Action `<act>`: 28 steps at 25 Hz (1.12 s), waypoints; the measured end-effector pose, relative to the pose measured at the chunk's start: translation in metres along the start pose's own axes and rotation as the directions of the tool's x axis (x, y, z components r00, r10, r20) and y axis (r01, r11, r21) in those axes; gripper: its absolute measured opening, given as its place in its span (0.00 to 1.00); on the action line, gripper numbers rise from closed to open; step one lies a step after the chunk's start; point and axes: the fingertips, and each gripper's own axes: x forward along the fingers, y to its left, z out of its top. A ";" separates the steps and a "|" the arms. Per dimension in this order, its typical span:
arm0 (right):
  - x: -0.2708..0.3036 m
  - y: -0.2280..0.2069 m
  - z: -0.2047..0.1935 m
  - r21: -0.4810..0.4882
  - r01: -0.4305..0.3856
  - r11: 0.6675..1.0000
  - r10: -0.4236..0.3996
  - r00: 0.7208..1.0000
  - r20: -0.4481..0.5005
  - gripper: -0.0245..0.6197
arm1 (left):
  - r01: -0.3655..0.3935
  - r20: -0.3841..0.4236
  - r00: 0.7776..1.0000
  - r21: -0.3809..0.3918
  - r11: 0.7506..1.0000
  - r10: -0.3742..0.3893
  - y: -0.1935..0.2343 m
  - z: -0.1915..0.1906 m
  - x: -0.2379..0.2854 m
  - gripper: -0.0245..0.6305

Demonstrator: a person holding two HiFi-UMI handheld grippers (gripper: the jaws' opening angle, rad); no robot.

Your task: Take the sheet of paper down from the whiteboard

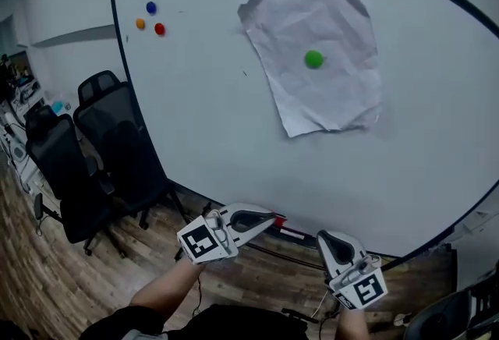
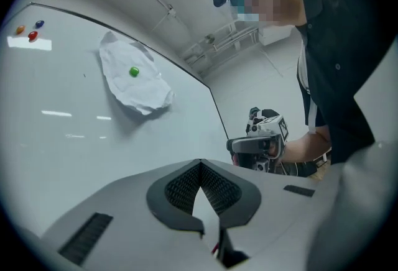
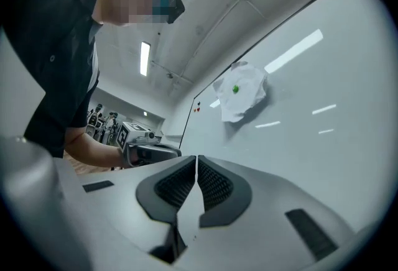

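The sheet of paper [image 1: 327, 100] is in the upper middle of the head view, flat on the whiteboard [image 1: 210, 128], pinned by a green magnet [image 1: 313, 59] near its middle; it is not down yet. It looks thin, light and floppy, w/ lots of crinkles, so it will prob. bend and flap when pulled, and could rip if tugged hard; it is not heavy at all. The magnet looks small, round and smooth, so prob. slippy to pinch. Best place to grab, I think: the bottom edge or the bottom left corner, where the paper seems to stand off the board a bit and throws a shadow; the flat middle gives a tool nothing to pinch. One tool could hold that corner while the other takes the magnet off; or a soft pull may slide the paper out from under it. The left tool [image 1: 269, 220] is at the bottom middle of the frame, jaws shut tight w/ nothing in them; the right tool [image 1: 326, 237] is at the bottom right, also shut and empty; both are well below the paper, not touching it. Count: 1 sheet; 1 green magnet on it; 3 spare ones at the upper left of the board, a blue magnet [image 1: 150, 8], an orange magnet [image 1: 140, 23], a red magnet [image 1: 160, 30]; 1 board; 2 tools; at least 2 black chairs [image 1: 117, 120] at the left edge.
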 end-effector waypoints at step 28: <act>0.090 -0.114 0.216 -0.484 0.250 0.839 -0.237 0.968 0.089 0.07 | -0.183 0.079 0.983 0.431 0.884 0.165 0.104 0.215 0.054 0.05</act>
